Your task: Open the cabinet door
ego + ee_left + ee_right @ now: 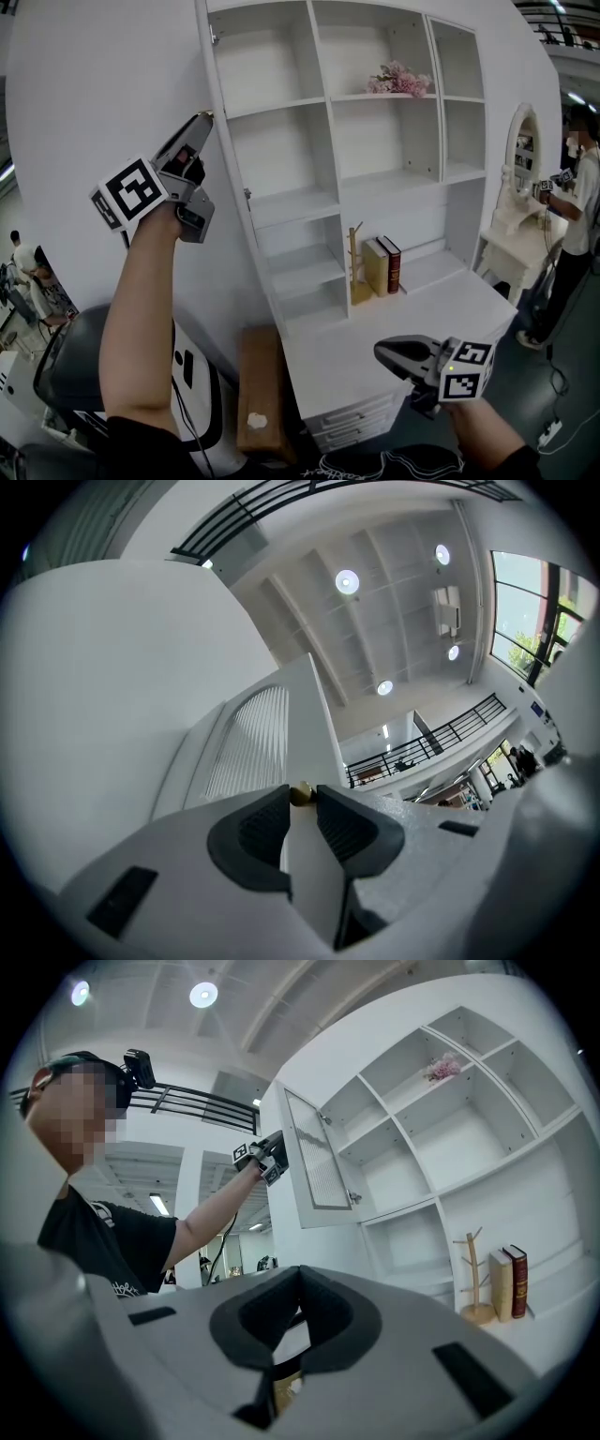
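Large indoor hall, staged as a home. In front of me: white shelf unit (pixel 281 202) with books (pixel 383 265) and flowers (pixel 400 81), dressing table (pixel 511 234) beside it. Above me: high ceiling, round lights (pixel 348 581), balcony railing (pixel 450 735).

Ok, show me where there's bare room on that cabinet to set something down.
Bare: the left column's shelves, the right column's shelves, and the desktop in front of the books. Crowded: the nook holding the wooden stand and books; flowers take the upper middle shelf.
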`<state>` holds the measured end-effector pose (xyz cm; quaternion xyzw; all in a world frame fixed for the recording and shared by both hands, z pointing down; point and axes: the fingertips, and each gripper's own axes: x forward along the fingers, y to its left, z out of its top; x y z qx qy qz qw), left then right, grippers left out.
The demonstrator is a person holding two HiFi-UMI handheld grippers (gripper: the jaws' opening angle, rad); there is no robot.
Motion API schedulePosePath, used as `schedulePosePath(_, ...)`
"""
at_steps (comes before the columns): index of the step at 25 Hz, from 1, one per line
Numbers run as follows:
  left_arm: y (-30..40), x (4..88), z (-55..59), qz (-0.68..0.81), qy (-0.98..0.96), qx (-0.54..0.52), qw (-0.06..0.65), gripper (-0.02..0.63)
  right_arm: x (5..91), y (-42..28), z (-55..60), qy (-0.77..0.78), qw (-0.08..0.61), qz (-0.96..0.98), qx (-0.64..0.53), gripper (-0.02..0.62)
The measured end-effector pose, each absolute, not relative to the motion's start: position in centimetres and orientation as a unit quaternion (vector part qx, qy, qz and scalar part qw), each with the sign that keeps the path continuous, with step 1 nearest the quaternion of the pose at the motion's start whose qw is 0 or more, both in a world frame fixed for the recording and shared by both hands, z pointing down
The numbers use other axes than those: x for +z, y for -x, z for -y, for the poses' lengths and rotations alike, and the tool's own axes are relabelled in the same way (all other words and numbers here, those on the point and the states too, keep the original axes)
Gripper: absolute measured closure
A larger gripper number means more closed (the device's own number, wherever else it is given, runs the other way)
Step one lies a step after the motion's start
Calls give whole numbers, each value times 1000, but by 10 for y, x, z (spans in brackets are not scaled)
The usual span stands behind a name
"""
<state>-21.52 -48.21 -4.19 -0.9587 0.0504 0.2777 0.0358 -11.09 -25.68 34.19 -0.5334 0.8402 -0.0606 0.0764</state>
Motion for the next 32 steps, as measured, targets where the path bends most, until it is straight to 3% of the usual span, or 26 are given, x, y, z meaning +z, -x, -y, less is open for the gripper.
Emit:
schedulePosePath(6, 247, -34, 487, -51, 947, 317, -25, 526, 338, 136, 252, 527, 78, -845, -48, 591)
schedulePosePath(15, 261, -17, 484, -60, 951, 300, -49, 526, 329, 149, 247, 503, 79, -858, -66, 591)
schedulePosePath(18, 274, 0, 466, -80, 954, 288, -25, 526, 325, 152, 242, 498, 78, -861, -70, 591)
schedulePosePath(23, 285, 48, 423, -124, 960, 250, 12, 528, 330, 158, 230, 503, 60, -860, -62, 591)
schedulePosePath(32, 256, 221, 294, -99, 987, 123, -10, 530, 327, 169, 187, 477, 72, -874, -59, 591)
